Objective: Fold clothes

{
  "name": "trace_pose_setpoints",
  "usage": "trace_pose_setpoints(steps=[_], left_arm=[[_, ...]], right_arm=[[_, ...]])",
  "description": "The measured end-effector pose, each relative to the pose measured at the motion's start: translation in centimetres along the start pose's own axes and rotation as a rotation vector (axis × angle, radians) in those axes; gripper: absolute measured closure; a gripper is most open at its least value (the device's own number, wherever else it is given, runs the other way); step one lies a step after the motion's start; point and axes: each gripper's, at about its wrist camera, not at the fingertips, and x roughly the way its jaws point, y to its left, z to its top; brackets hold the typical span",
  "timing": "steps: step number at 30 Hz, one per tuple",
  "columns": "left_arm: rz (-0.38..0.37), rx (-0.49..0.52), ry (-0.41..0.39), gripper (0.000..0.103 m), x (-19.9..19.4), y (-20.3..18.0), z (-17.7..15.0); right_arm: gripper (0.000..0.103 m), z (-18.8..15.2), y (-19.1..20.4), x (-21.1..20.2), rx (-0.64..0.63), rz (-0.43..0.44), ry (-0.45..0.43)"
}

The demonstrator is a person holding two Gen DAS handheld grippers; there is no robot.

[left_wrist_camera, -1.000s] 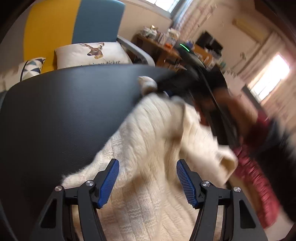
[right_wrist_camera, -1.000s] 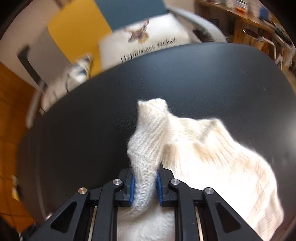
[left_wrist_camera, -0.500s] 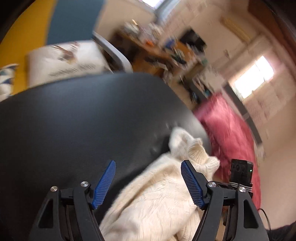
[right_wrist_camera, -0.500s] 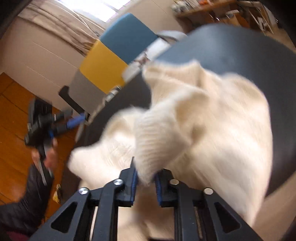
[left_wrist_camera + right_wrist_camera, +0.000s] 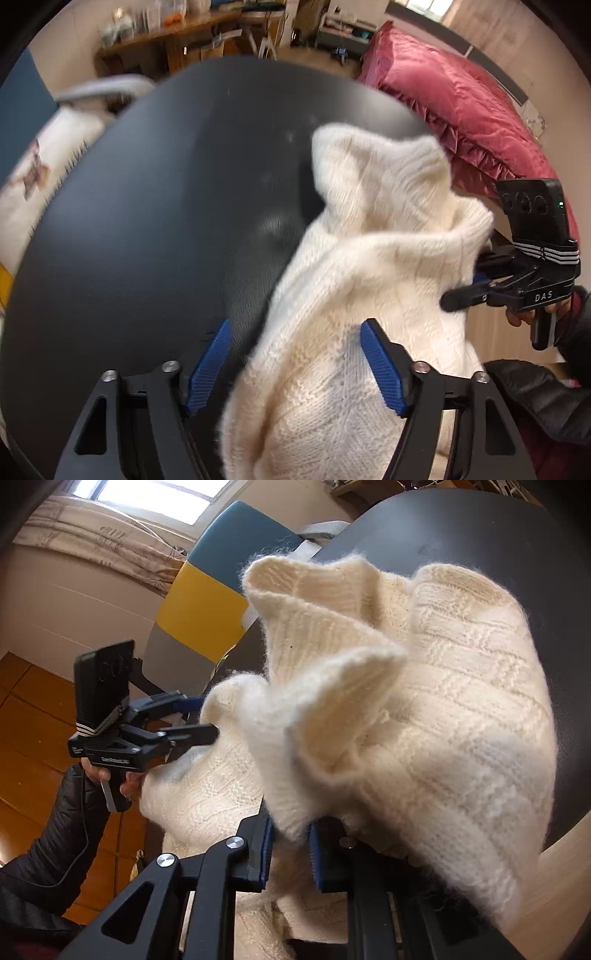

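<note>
A cream knitted sweater [image 5: 369, 266] lies bunched at the edge of the round black table [image 5: 147, 221]. My left gripper [image 5: 295, 369] points steeply down over its near end. Its jaws are closing with the knit between the blue pads [image 5: 384, 373], and the left pad still stands clear of the cloth. My right gripper [image 5: 291, 849] is shut on a raised fold of the sweater [image 5: 443, 701]. From the left wrist view the right gripper [image 5: 469, 277] reaches into the sweater's far side. The right wrist view shows the left gripper [image 5: 199, 720] at the sweater's other end.
A red quilted bed [image 5: 461, 110] runs behind the table. A yellow and blue chair [image 5: 207, 602] with a white printed pillow [image 5: 37, 177] stands at the table's far side. A cluttered wooden desk [image 5: 166, 40] is at the back. A dark sleeve [image 5: 66, 830] hangs over the wooden floor [image 5: 29, 709].
The right gripper has pulled its fold across to the table's edge, bunching the sweater. The left gripper has swung round over the sweater's end and its jaws have narrowed.
</note>
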Motion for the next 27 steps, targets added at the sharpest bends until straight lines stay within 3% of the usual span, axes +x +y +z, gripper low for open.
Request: trace_pose_setpoints(steps=[2, 3, 6, 10, 13, 17, 21, 23, 27], left_arm=[[-0.011, -0.013, -0.017, 0.065, 0.0, 0.0, -0.7], [-0.011, -0.028, -0.039, 0.076, -0.2, 0.1, -1.1], [0.010, -0.118, -0.168, 0.091, -2.5, 0.6, -2.8], [-0.010, -0.336, -0.401, 0.094, -8.2, 2.7, -7.0], [0.023, -0.475, -0.551, 0.097, -13.0, 3.7, -11.7], [0.123, -0.626, -0.690, 0.097, -19.2, 4.3, -18.3], [0.291, -0.753, -0.682, 0.097, -22.5, 4.5, -24.4], [0.374, -0.797, -0.607, 0.097, -22.5, 5.2, -26.1], [0.456, -0.881, -0.499, 0.096, -21.3, 7.4, -28.6]], right_arm=[[0.085, 0.5, -0.5, 0.3, 0.020, 0.010, -0.001], [0.084, 0.8, -0.5, 0.4, 0.026, 0.010, -0.001], [0.077, 1.0, -0.9, -1.0, 0.015, -0.015, -0.014], [0.076, 1.7, 0.9, -2.0, -0.061, -0.066, -0.061], [0.074, 2.2, 2.4, -2.4, -0.109, -0.060, -0.088], [0.073, 2.1, 4.5, -1.5, -0.196, -0.082, -0.048], [0.073, 2.4, 7.5, 4.2, -0.271, -0.178, 0.050], [0.073, 2.5, 8.7, 7.1, -0.296, -0.203, 0.101], [0.073, 2.8, 10.3, 13.0, -0.372, -0.308, 0.208]])
